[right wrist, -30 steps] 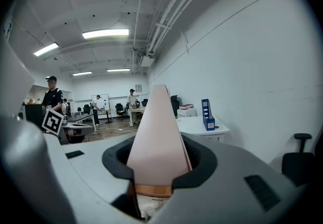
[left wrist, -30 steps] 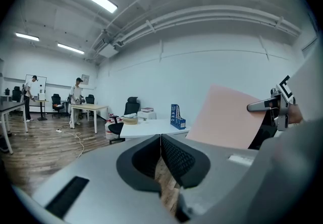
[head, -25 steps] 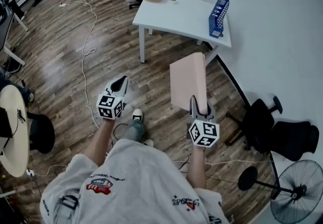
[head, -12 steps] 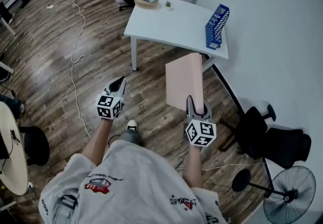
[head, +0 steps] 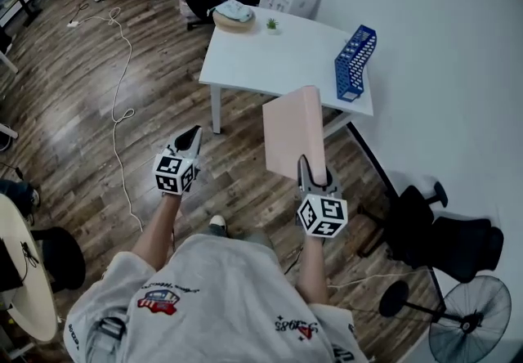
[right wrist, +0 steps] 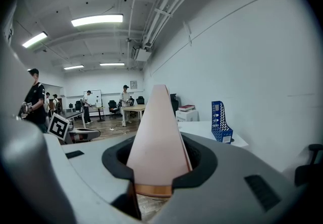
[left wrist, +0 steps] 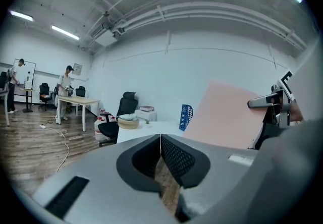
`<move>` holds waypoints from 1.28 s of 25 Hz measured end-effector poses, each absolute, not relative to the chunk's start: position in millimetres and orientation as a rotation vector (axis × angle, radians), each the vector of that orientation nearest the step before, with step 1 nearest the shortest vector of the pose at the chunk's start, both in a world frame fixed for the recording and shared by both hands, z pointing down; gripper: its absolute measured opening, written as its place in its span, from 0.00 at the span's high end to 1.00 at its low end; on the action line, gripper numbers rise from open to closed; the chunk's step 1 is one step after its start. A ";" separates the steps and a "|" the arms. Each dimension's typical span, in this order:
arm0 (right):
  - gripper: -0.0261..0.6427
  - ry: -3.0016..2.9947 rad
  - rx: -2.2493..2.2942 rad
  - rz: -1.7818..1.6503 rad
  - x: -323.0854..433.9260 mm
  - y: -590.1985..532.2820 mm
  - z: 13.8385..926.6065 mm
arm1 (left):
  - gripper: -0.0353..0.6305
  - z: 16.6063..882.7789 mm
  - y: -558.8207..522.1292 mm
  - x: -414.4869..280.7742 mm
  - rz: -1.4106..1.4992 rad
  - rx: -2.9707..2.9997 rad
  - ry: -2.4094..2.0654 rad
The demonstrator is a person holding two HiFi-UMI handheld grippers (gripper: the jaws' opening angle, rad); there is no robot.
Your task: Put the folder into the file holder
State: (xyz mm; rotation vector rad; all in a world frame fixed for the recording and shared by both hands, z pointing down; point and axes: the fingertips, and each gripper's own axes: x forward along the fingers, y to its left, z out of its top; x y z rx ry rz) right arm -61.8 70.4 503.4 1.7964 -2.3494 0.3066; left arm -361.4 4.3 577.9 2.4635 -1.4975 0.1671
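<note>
Pink folder (head: 292,136) stands upright in the air, clamped at its lower edge by the right gripper (head: 315,176), whose jaws press on both of its faces. It rises from between them, with most of its length above and ahead. Held on edge like this, it probably suits sliding into the blue file holder (head: 354,63), which stands at the right end of the white table (head: 261,59), well apart from the folder. The left gripper (head: 189,139) hangs alongside, jaws together on nothing.

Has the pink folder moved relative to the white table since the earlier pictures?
Yes. The folder has come nearer the white table: its top edge now meets the table's near edge, where floor showed before.
</note>
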 end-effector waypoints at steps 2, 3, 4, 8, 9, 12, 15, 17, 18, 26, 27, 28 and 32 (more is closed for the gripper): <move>0.72 -2.351 1.796 0.309 -64.3 53.0 503.7 | 0.94 579.3 -11.3 -364.8 0.175 2.459 -1.499; 0.72 -2.353 1.796 0.309 -64.6 43.9 503.3 | 0.94 579.7 -19.4 -365.5 0.178 2.457 -1.499; 0.72 -2.355 1.796 0.310 -64.6 34.6 503.0 | 0.94 580.3 -27.9 -365.6 0.181 2.456 -1.501; 0.72 -2.366 1.793 0.326 -57.7 -2.8 508.9 | 0.94 584.9 -65.6 -359.7 0.195 2.449 -1.511; 0.72 -2.371 1.789 0.331 -54.0 -13.0 511.3 | 0.94 586.5 -75.8 -355.7 0.198 2.446 -1.513; 0.72 -2.388 1.772 0.340 -36.7 -50.9 516.6 | 0.94 591.1 -109.9 -337.7 0.212 2.440 -1.526; 0.72 -2.418 1.752 0.353 -15.8 -99.4 522.0 | 0.94 593.1 -149.0 -321.8 0.225 2.426 -1.563; 0.72 -2.443 1.731 0.369 -2.9 -135.0 523.1 | 0.94 589.2 -176.4 -313.7 0.227 2.407 -1.601; 0.72 -2.455 1.715 0.376 3.5 -152.8 521.9 | 0.94 584.9 -190.6 -309.0 0.224 2.397 -1.622; 0.72 -2.514 1.648 0.364 71.4 -277.7 506.7 | 0.94 556.1 -295.3 -240.4 0.192 2.373 -1.706; 0.72 -2.516 1.647 0.360 80.1 -288.8 505.8 | 0.94 555.9 -303.6 -231.3 0.192 2.371 -1.709; 0.72 -2.517 1.647 0.358 88.5 -298.4 505.6 | 0.94 555.9 -310.4 -222.9 0.192 2.367 -1.712; 0.72 -2.524 1.660 0.350 115.0 -325.2 509.3 | 0.94 559.5 -328.2 -197.1 0.222 2.374 -1.718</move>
